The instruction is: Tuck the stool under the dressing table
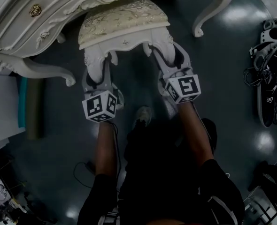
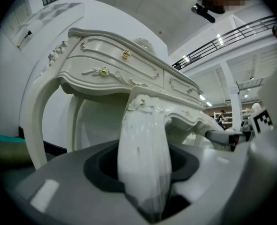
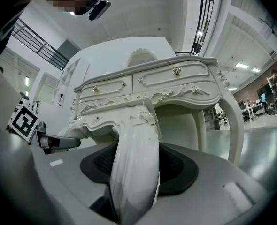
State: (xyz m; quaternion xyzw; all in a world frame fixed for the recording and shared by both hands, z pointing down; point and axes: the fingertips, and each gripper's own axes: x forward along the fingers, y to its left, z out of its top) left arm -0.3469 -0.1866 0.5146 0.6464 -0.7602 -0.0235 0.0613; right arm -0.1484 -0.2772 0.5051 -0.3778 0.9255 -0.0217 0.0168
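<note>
Big white dressing table [image 1: 16, 25] up top, drawers [image 3: 171, 76] all shut so no clue what's inside. The cushioned stool [image 1: 122, 18] sits partway under its front edge, with the front legs sticking out over the dark floor [image 1: 223, 78]. Left gripper [image 1: 97, 67] is clamped on the stool's left front leg [image 2: 145, 163], and the right gripper [image 1: 169, 55] is clamped on the right front leg [image 3: 134, 172].

Upper centre: cream stool [image 1: 124, 18], seat partly beneath the carved table [image 1: 16, 22] at upper left. Lower down, left gripper [image 1: 95, 70] and right gripper [image 1: 166, 55], jaws closed around the stool's two near legs. Dark glossy floor [image 1: 223, 78] all around.
</note>
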